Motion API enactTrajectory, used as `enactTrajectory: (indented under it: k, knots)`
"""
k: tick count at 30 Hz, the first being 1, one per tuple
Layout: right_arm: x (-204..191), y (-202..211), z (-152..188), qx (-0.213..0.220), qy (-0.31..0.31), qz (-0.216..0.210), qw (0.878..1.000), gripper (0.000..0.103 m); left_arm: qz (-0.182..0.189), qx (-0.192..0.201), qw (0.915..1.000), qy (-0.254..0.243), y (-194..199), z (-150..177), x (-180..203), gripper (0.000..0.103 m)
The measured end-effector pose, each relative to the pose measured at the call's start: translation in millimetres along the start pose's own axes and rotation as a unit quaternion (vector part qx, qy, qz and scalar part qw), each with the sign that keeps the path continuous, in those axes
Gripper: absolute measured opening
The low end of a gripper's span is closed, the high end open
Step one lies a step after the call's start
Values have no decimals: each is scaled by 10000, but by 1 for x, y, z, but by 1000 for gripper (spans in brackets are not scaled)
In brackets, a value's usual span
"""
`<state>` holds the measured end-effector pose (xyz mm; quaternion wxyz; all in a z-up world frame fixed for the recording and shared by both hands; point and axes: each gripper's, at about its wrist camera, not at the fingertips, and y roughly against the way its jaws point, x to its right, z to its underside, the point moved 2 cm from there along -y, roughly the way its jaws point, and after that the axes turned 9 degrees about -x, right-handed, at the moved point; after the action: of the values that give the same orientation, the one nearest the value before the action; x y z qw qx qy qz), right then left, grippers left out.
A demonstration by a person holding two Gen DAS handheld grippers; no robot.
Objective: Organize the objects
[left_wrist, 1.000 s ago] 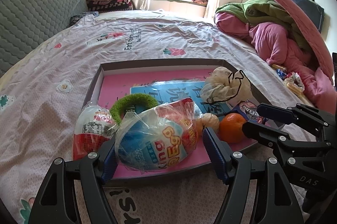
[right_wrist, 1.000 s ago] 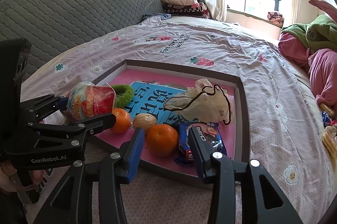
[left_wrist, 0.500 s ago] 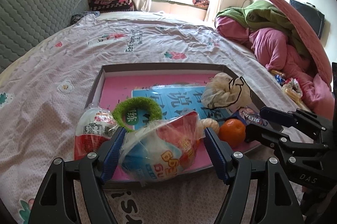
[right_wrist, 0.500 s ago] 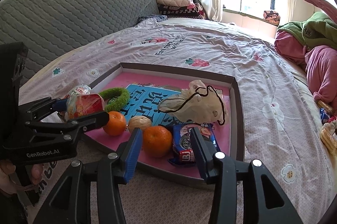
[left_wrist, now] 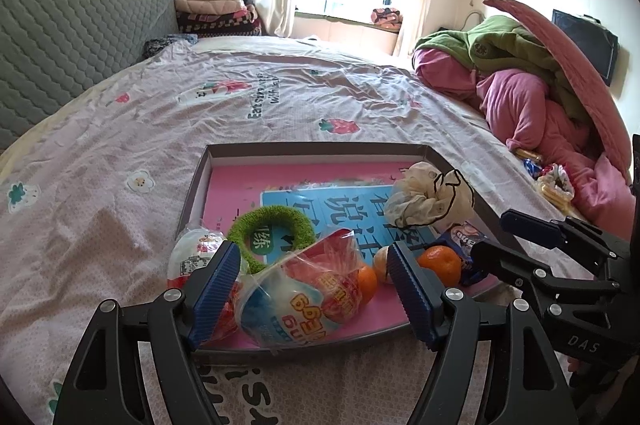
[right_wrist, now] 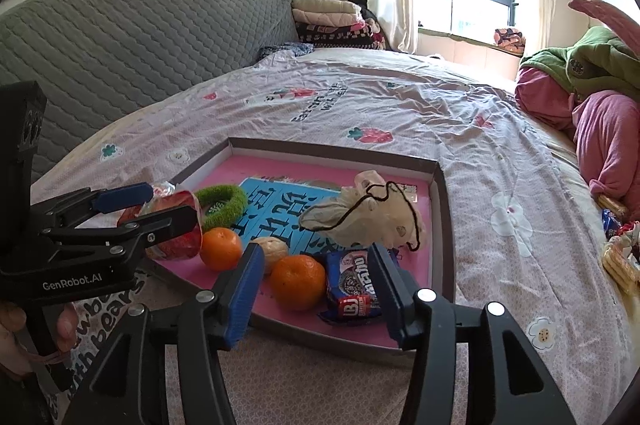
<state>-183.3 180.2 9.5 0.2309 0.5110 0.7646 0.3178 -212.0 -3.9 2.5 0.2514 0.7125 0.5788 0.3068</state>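
Spread on the bed, the tray (right_wrist: 442, 225) is mostly filled; the snack bag (left_wrist: 296, 297) seems released, between the left gripper (left_wrist: 314, 289)'s spread fingers, while the right gripper (right_wrist: 316, 281)'s fingers have just been opening, nothing gripped.

The tray (right_wrist: 443, 221) lies on the bed (right_wrist: 400, 105), oranges (right_wrist: 298, 281) inside.

The left gripper (right_wrist: 160, 205) carries "GenRobot.AI" in white on its black body. The right gripper (left_wrist: 486, 239) shows "DAS" on its dark housing. The snack bag (left_wrist: 296, 301) between the left gripper's jaws bears orange letters, upside down and not fully readable. The bedsheet (right_wrist: 360, 97) has dark printed words in the far middle, too distorted to read. The blue sheet (right_wrist: 272, 201) in the tray (right_wrist: 444, 225) shows large Chinese characters.
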Motion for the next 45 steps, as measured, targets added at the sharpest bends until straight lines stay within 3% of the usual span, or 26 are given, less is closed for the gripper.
enactTrajectory:
  k: [12,22,26,45]
  knots:
    - [0,21,-6,366,-123,-21,9993,58,-136,115,9997,139,21,-3,3,78]
    - [-3,55,-15,857,-280,219,9957,62,-369,350,9984,249,57,-5,3,78]
    - [-6,65,-15,943,-278,302,9947,68,-418,386,9980,260,68,-1,4,78]
    - [-30,88,23,944,-299,478,9939,79,-736,218,9965,323,99,36,6,78]
